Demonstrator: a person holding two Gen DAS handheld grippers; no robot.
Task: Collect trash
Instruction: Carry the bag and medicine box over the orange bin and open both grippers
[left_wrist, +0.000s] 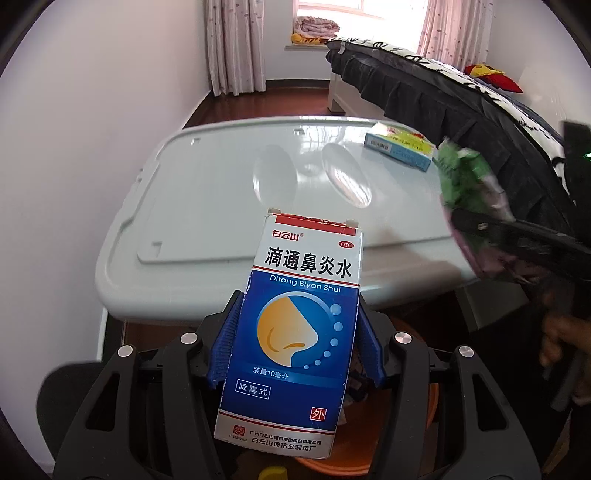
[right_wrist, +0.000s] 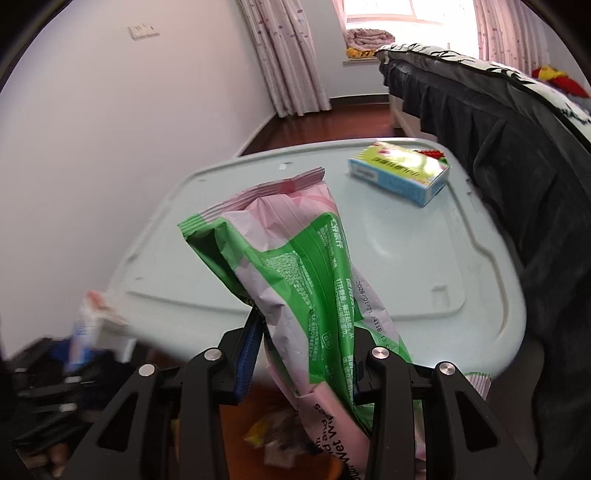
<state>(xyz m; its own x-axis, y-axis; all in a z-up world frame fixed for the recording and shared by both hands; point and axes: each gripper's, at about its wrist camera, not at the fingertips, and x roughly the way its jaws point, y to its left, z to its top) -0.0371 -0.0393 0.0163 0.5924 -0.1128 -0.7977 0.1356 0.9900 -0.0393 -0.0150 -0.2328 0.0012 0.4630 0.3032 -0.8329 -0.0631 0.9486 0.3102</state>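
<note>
Both of your hands are loaded. Your left gripper (left_wrist: 293, 343) has its blue fingers (left_wrist: 227, 343) clamped on the two long sides of the nasal-spray carton (left_wrist: 295, 325), gripping its lower half. The carton's long axis runs along the fingers, with the torn red-banded end pointing away from you toward the worktop (left_wrist: 207, 192), printed face up to the camera. Your right gripper (right_wrist: 303, 354) has its fingers (right_wrist: 246, 354) pinched nearly together on the crumpled wet-wipes packet (right_wrist: 291, 273). The packet stands out of the grip with its sealed pink end leading up and forward, long axis roughly in line with the fingers. Its other end hangs below them. Both items hang over an orange bin (left_wrist: 373, 424) that already holds some scraps, so my reading is that you are at the drop step for these two. Left to collect: one blue-and-green box (right_wrist: 400, 171) lying flat at the far right of the pale worktop, near the bed (right_wrist: 517, 155). Nothing else shows on it.
</note>
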